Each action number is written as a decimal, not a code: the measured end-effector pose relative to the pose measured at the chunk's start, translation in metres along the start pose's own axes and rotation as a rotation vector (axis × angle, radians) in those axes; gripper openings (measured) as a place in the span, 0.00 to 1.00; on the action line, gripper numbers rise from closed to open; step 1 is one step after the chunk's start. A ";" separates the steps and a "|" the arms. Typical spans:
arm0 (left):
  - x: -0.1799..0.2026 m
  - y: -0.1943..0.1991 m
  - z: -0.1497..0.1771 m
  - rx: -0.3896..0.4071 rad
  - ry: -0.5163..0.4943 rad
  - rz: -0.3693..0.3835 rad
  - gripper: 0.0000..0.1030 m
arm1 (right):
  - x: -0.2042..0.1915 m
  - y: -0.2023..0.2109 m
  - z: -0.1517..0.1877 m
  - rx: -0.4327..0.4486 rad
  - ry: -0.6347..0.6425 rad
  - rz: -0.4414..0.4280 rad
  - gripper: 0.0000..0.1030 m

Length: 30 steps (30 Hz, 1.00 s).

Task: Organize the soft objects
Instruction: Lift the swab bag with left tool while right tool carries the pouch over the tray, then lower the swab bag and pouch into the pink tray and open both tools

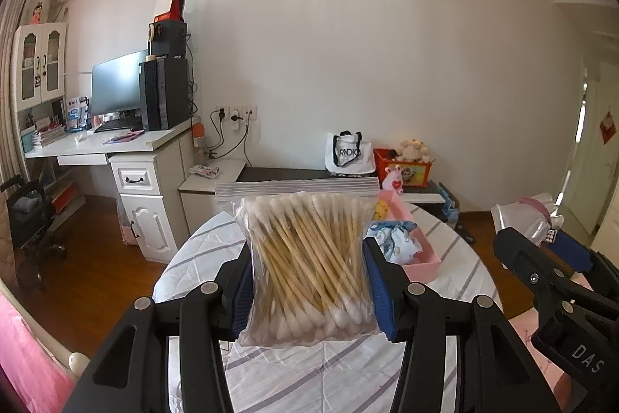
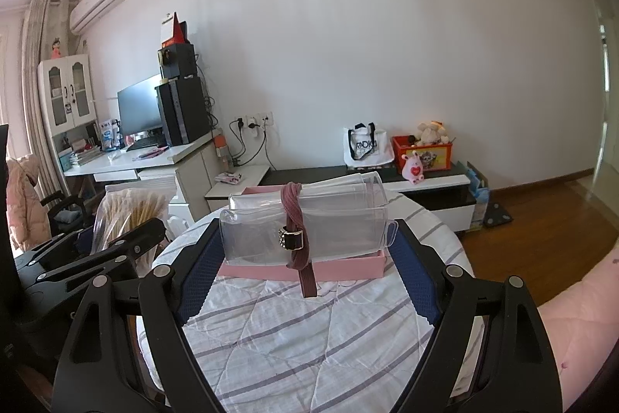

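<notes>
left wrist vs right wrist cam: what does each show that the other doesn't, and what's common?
Left wrist only: the cotton swab bag full-on, clamped between the left gripper pads, and printed blue-and-white fabric inside the pink box.

Right wrist only: the clear pouch bundle full-on, wrapped by a mauve band, held across the right gripper; a pink coat at the left edge.

Both: the striped quilt, pink box, desk with monitor, RADIO tote, and a side glimpse of the other gripper with its load.
</notes>
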<state>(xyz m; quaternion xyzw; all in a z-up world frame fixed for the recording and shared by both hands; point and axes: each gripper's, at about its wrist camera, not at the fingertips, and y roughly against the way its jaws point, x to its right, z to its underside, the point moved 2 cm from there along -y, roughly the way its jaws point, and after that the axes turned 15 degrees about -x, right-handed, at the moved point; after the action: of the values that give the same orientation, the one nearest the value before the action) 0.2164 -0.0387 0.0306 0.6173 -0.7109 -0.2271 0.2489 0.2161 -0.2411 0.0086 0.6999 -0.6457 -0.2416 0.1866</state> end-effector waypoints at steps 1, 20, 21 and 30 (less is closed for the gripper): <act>0.001 -0.001 0.000 -0.002 0.000 0.002 0.47 | 0.000 -0.001 0.000 -0.002 -0.001 0.004 0.79; 0.000 -0.075 -0.037 -0.120 0.017 -0.018 0.47 | 0.007 -0.059 -0.004 -0.111 -0.039 0.015 0.79; 0.000 -0.082 -0.040 -0.133 0.018 -0.020 0.47 | 0.008 -0.066 -0.005 -0.122 -0.042 0.015 0.79; 0.002 -0.150 -0.085 -0.230 0.023 -0.027 0.47 | 0.011 -0.111 -0.012 -0.181 -0.052 0.020 0.79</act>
<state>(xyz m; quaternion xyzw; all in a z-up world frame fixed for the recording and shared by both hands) 0.3849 -0.0623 0.0018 0.5970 -0.6688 -0.3032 0.3232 0.3138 -0.2422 -0.0459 0.6673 -0.6328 -0.3149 0.2347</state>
